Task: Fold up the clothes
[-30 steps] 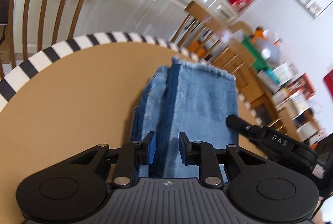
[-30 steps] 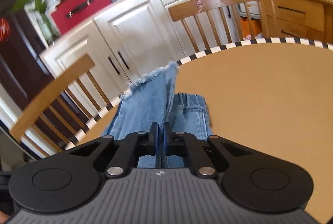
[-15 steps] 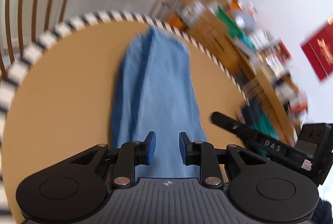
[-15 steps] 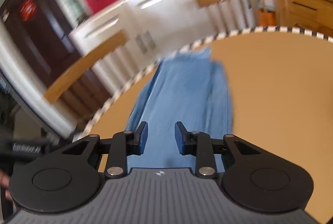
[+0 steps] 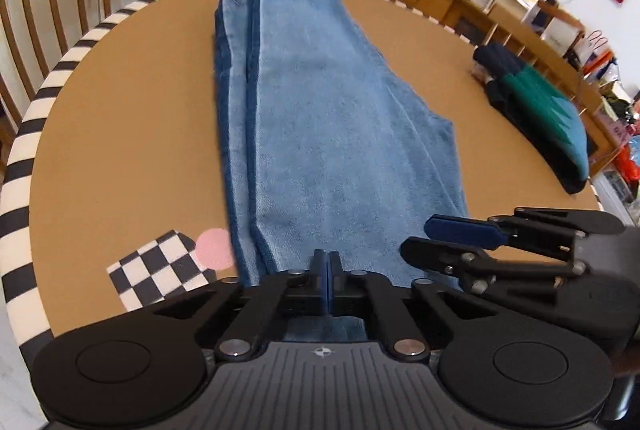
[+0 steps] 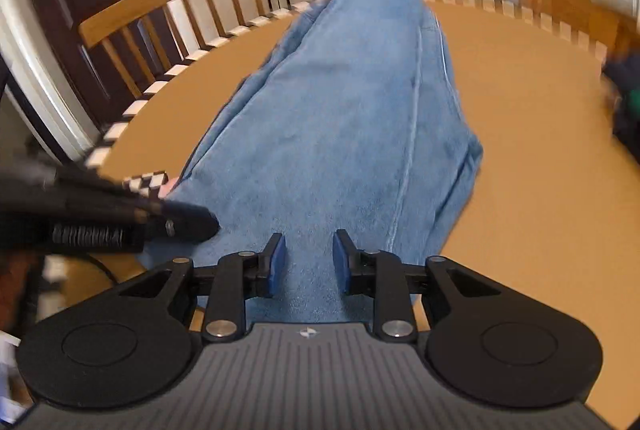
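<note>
Denim jeans (image 5: 332,134) are laid lengthwise mid-frame on table (image 5: 120,134); left gripper (image 5: 327,284) just clamped shut at near hem; right gripper (image 6: 306,262) part-open, nothing held.

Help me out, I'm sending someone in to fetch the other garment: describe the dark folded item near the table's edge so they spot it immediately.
Start at the round tan table with the black-and-white striped rim. The long blue jeans run down its middle; look to their right, near the rim by the cluttered sideboard. There lies the folded garment, navy with a green-teal panel, much darker and smaller than the pale denim.
</note>
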The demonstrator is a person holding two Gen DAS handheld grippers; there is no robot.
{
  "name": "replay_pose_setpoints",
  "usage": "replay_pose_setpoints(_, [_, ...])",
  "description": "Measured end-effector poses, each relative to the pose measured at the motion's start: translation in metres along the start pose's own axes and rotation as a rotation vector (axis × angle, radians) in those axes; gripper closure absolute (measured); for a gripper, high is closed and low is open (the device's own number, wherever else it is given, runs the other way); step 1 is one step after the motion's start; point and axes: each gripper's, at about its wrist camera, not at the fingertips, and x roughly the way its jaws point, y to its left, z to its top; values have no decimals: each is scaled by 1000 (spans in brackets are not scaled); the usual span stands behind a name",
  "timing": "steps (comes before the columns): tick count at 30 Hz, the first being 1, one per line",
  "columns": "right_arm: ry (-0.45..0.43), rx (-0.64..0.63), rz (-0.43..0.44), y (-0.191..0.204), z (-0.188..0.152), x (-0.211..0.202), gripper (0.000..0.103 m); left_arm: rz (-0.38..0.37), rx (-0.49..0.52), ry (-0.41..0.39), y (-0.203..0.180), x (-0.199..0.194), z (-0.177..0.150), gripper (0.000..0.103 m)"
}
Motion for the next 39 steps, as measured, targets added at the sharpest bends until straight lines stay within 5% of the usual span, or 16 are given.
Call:
replay_pose_setpoints(2, [-29,-67,-35,10,-5,-2,76,-5,0,-3,2,1,0,100])
replay_pose_setpoints(6, [-15,23,-36,3,0,-18,76,18,-34,18,-4,-10,6,100])
replay_pose_setpoints(9, [-48,-56,-39,15,-9,-42,77,22,64,-11,-17,-25,-7,90])
replay_pose_setpoints(12, [7,-63,-63,20,-23,-31,77,34,67,0,-15,-17,-23,91])
replay_pose_setpoints(16, [-18,46,-46,12,-26,-31,74,23,69,26,-13,-16,-17,91])
replay_pose_setpoints(27, [-17,98,-69,14,-20,-33,69,-2,107,33,-10,-15,-16,91])
replay_pose_setpoints(39, [-36,58,-109,19,-28,-23,63,44,170,16,-21,-15,-21,91])
